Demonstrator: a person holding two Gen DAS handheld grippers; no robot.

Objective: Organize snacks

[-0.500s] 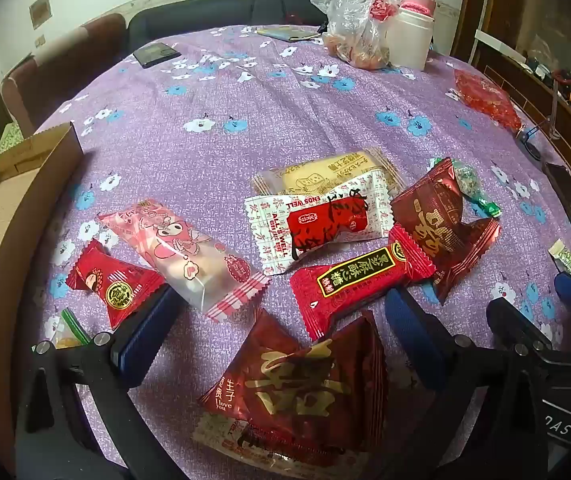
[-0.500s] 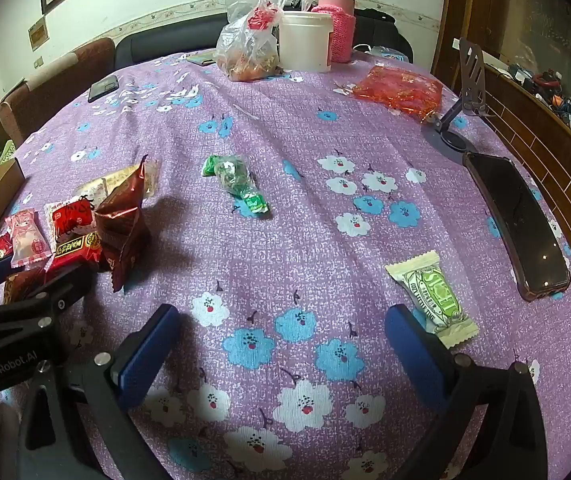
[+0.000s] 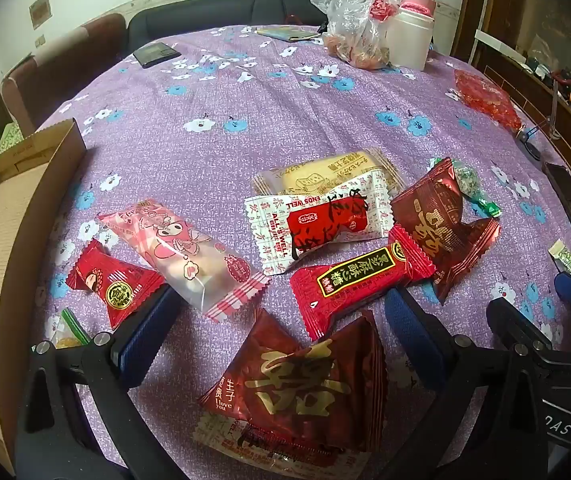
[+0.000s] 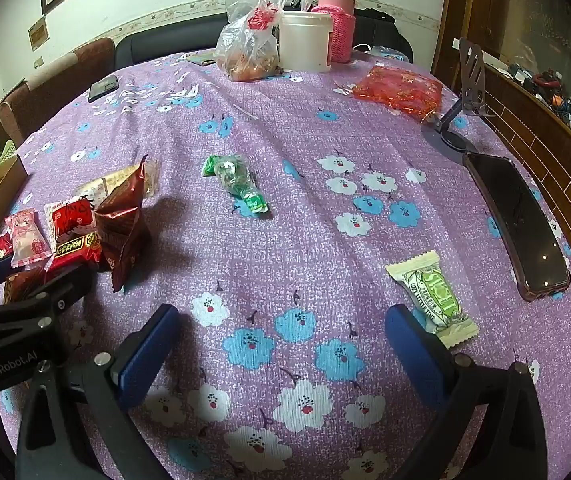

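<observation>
Desk under its purple flowered cloth looks the same as half a second ago: nothing on it has shifted, and both views hold almost the same framing, so no sorting step has begun. At the left edge sits the cardboard box, probably where the snacks should go, and no snack is visible in the part that shows. Beside it the main pile of snacks lies loose, with the dark red packet nearest, resting between the spread fingers of the left claw, which is wide open and grips nothing. The right claw hovers wide open and empty too, over bare cloth. The pale green packet lies just beside its right finger, and the small green candy sits alone, well apart from the pile
</observation>
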